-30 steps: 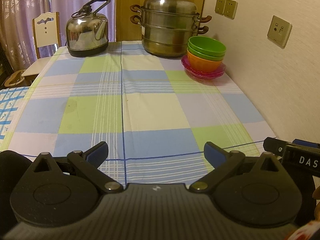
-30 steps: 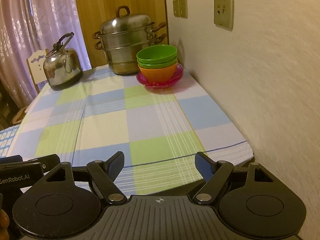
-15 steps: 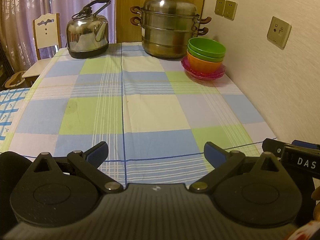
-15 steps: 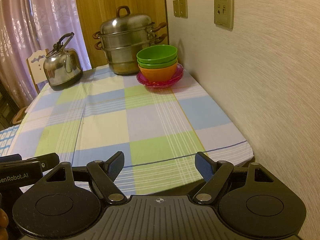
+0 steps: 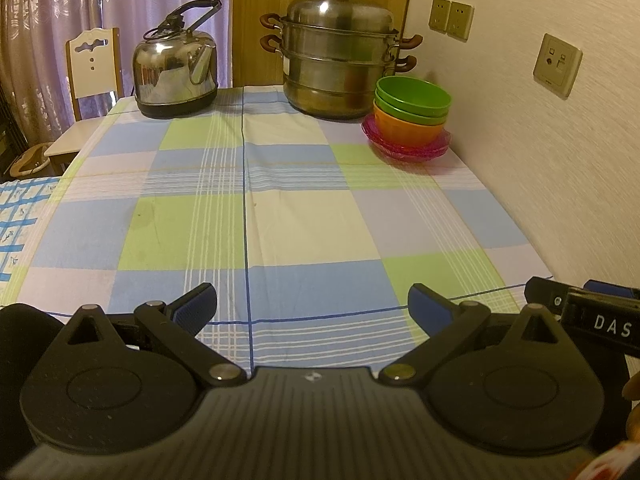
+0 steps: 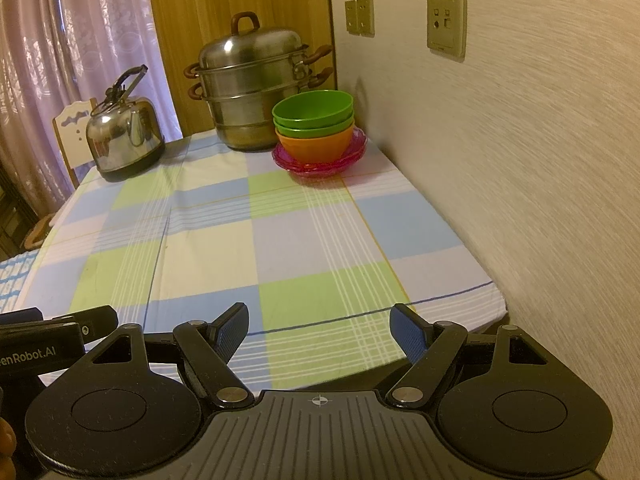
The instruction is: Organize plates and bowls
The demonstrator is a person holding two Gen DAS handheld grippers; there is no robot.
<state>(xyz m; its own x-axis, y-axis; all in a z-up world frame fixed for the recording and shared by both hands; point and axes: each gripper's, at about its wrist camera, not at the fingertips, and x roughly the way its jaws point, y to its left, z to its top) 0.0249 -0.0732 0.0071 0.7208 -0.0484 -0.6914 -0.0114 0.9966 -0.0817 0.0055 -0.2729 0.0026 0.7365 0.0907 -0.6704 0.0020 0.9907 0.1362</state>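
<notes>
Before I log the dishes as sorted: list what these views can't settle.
- Pink plates: count unclear in both views; edges merge, and the orange bowl covers their centres.
- Green bowls: two rims show; nesting hides any more.
- Steamer pot: contents hidden by its lid.
- Near table edge: covered by the gripper bodies in both views.

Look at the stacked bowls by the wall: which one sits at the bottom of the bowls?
The orange bowl. Two green bowls nest inside it, and it rests on the pink plates.
</notes>
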